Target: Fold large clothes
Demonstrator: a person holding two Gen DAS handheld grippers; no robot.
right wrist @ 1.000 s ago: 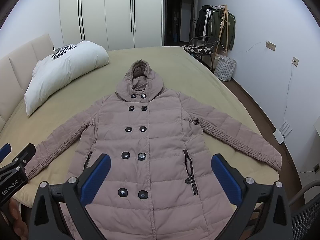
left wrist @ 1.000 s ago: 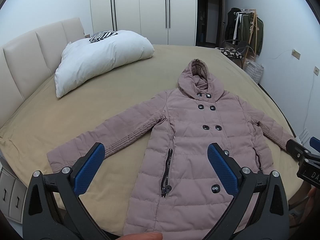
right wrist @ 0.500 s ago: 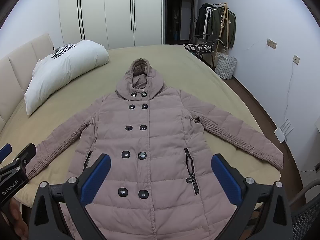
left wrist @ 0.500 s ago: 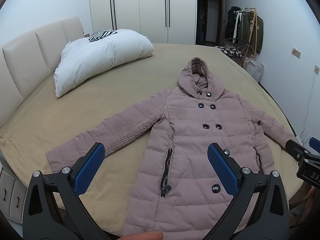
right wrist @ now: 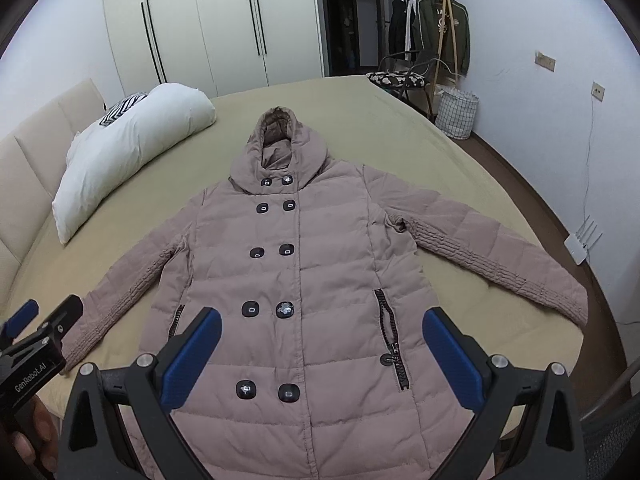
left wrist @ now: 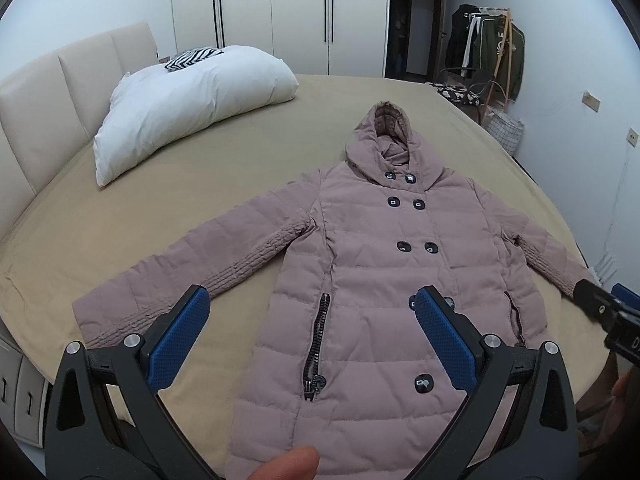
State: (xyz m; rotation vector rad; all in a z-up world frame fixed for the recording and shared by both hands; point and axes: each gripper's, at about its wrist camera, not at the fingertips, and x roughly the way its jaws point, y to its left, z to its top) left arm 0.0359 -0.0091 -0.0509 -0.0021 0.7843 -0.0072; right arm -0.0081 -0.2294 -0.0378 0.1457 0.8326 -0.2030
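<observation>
While a checked laundry basket [right wrist: 457,114] stood on the floor past the bed [right wrist: 400,128], its contents hidden, the pink hooded coat [right wrist: 304,280] lay flat and buttoned on the bedspread, sleeves spread. The left gripper [left wrist: 312,312] and the right gripper [right wrist: 322,332] both hovered above its lower half, jaws released and wide apart, touching nothing.
</observation>
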